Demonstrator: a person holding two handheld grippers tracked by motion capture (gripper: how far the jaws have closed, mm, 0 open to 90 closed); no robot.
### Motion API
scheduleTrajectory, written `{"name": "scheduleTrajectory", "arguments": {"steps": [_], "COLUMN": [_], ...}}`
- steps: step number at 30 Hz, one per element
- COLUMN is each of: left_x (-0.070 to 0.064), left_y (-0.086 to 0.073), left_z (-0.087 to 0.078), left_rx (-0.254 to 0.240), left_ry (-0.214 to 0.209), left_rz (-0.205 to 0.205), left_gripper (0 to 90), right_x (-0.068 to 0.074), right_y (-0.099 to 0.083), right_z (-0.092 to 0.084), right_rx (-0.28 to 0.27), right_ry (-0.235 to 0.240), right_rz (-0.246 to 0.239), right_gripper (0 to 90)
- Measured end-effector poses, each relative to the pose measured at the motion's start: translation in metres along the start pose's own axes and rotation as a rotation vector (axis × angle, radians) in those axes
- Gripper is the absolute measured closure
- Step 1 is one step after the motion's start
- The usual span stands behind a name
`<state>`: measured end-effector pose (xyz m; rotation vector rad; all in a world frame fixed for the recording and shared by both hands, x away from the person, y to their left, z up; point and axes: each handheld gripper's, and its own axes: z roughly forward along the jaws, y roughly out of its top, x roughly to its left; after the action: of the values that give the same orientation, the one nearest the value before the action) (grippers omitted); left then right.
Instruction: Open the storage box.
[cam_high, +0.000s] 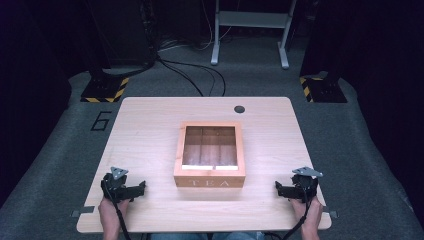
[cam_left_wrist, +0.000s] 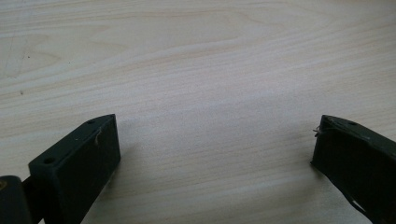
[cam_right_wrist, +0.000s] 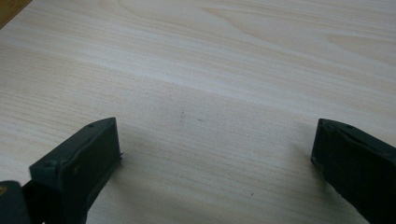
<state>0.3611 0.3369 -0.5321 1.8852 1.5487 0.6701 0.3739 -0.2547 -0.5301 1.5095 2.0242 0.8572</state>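
Right now the big wooden tabletop (cam_high: 145, 130) holds a wooden tea box (cam_high: 210, 155) in its middle. Its lid is shut and the word TEA faces the person. The box sits between both grippers, about as near to one as the other. The left gripper (cam_high: 141, 188) and right gripper (cam_high: 278, 188) rest by the near edge, jaws wide apart, holding nothing.
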Motion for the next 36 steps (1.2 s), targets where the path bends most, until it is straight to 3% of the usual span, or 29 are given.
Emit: {"name": "scheduleTrajectory", "arguments": {"steps": [12,21,26,36], "left_x": [0.0,0.0,0.0,0.0], "left_y": [0.0,0.0,0.0,0.0], "left_z": [0.0,0.001,0.0,0.0], "left_rx": [-0.006,-0.007,-0.003,-0.001], "left_ry": [0.002,0.001,-0.001,-0.002], "left_rz": [-0.004,-0.003,-0.002,-0.001], "left_gripper": [0.5,0.8,0.8,0.9], "right_x": [0.001,0.005,0.019,0.058], "right_y": [0.0,0.002,0.011,0.03], "right_z": [0.0,-0.007,-0.021,-0.037], "right_rx": [-0.002,-0.017,-0.056,-0.087], "right_ry": [-0.008,0.022,0.093,0.175], "right_rz": [0.006,0.006,0.012,-0.061], "right_gripper": [0.6,2.3,1.7,0.0]}}
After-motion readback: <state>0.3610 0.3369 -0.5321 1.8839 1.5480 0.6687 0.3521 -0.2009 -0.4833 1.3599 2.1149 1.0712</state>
